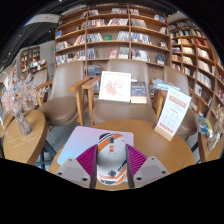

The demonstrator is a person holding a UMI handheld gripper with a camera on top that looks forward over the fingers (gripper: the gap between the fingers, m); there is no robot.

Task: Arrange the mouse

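While the gripper (111, 172) hangs low over a round wooden table (160, 150), its two fingers (83, 168) pinch a grey-and-white mouse (110, 161) between their pink pads (both press its sides). Under it lies a pale mat (80, 142). Beyond stand a wooden chair (118, 100), a leaflet stand (172, 110) and bookshelves (110, 35).

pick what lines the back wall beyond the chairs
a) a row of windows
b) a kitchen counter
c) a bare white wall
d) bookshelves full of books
d: tall wooden bookshelves packed with books run across the back, beyond the chairs, while the jaws sit low over the light mat on the round table.
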